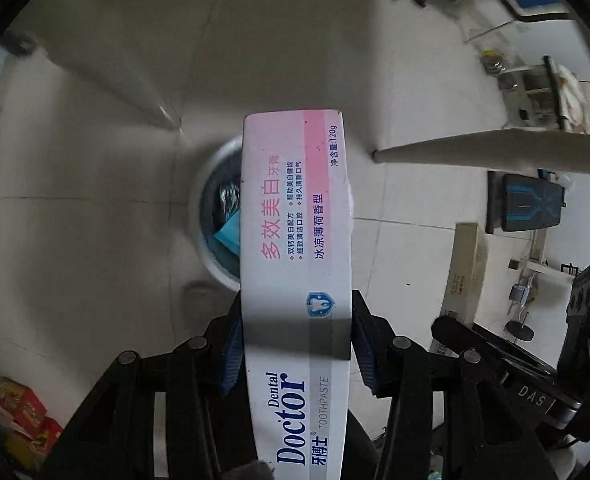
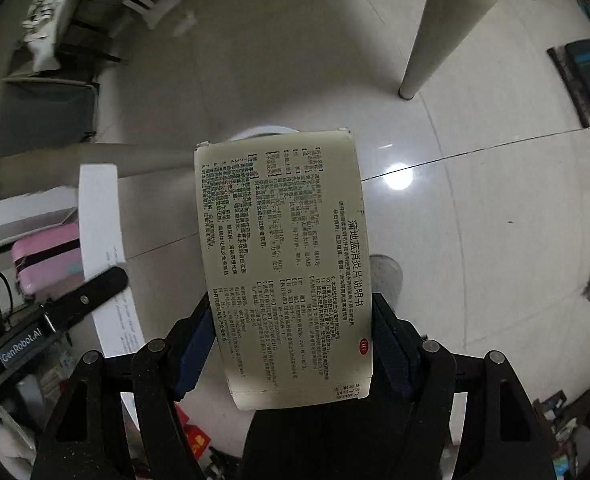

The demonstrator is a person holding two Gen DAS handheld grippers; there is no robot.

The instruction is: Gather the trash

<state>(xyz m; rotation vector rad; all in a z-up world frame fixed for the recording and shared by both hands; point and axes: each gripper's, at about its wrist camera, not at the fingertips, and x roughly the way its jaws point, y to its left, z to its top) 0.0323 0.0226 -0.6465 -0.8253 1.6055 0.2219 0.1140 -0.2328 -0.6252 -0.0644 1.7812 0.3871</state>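
Two cartons in my grippers, over the bin

My left gripper is clamped on the long white-and-pink cardboard toothpaste box, pads on its two long sides about a third of the way up; it runs up the middle of the frame, its far end over the round white trash bin on the tiled floor, already holding scraps. My right gripper is clamped on the wider pale printed medicine carton, centre frame, which covers most of the bin's rim above it. Both look light, stiff-walled but crushable if empty, and smooth-faced, so I judge a modest squeeze across the narrow sides near the lower end best.
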